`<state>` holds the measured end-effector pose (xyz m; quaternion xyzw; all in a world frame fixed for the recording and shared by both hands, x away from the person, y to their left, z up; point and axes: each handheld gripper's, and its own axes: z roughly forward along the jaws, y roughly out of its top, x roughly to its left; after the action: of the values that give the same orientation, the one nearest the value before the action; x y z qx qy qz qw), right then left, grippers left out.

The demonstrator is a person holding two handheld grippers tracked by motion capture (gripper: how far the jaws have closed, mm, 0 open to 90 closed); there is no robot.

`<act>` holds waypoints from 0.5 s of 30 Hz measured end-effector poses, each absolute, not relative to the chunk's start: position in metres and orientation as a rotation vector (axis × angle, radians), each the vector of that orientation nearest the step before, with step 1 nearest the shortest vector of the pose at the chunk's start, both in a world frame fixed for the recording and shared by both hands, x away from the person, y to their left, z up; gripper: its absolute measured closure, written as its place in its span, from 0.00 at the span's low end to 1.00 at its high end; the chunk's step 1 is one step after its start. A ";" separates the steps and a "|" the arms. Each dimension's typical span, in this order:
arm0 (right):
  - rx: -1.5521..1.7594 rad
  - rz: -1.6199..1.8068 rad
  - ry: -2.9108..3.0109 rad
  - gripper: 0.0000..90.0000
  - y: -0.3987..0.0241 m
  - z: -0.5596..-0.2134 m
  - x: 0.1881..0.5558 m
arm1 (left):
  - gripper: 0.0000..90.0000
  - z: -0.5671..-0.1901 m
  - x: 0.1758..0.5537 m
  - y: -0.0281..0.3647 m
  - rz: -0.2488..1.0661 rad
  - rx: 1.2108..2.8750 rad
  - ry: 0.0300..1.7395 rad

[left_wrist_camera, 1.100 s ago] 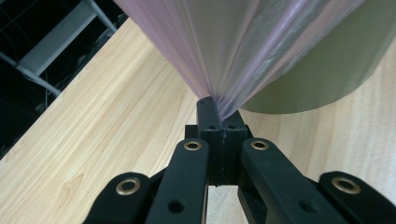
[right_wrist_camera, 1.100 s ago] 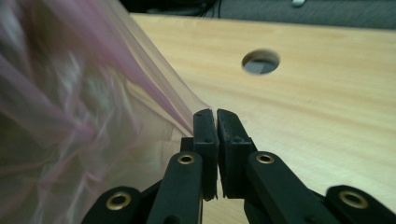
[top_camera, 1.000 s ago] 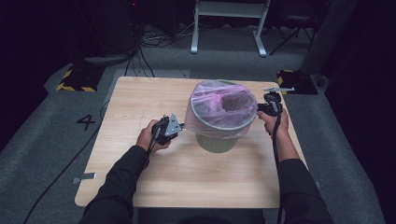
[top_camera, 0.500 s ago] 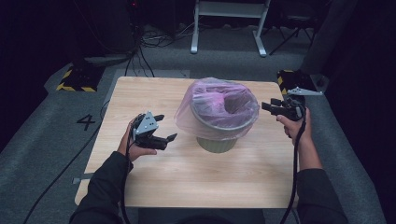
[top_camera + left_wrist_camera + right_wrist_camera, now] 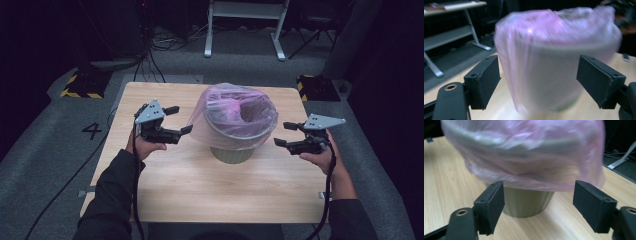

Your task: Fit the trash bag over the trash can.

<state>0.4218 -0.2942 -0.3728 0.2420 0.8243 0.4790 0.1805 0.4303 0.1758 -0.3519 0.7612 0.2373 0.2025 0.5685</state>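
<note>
Pulled back from the bin on both sides since the earlier frames: left gripper now lifted clear at the left, right gripper drawn off to the right, jaws of both just opened with nothing between them. Spread wide, pads bare, in each gripper view. Between them, mid-table and a little toward the far edge, the olive-grey round plastic waste bin, upright on the pale wooden table, with the thin pink plastic bag liner draped over its rim and hanging partway down the outside. Probably the liner-fitting step, with both grips let go. Next, likely a check of the overhang, then a fresh pinch on any loose fold and a gentle downward tug without tearing the film or tipping the bin.
</note>
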 end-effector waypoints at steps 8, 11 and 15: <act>0.646 1.298 2.309 0.29 -0.273 -0.390 0.408 | 0.21 -0.326 0.477 0.140 0.544 1.800 0.600; 0.648 1.314 2.290 0.37 -0.269 -0.395 0.406 | 0.22 -0.323 0.496 0.127 0.551 1.811 0.629; 0.632 1.328 2.262 0.48 -0.265 -0.402 0.405 | 0.26 -0.328 0.526 0.111 0.531 1.856 0.686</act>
<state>0.4052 -0.2654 -0.4019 0.2286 0.8178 0.4801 0.2202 0.5261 0.1105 -0.3277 0.7740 0.2863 0.2214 0.5196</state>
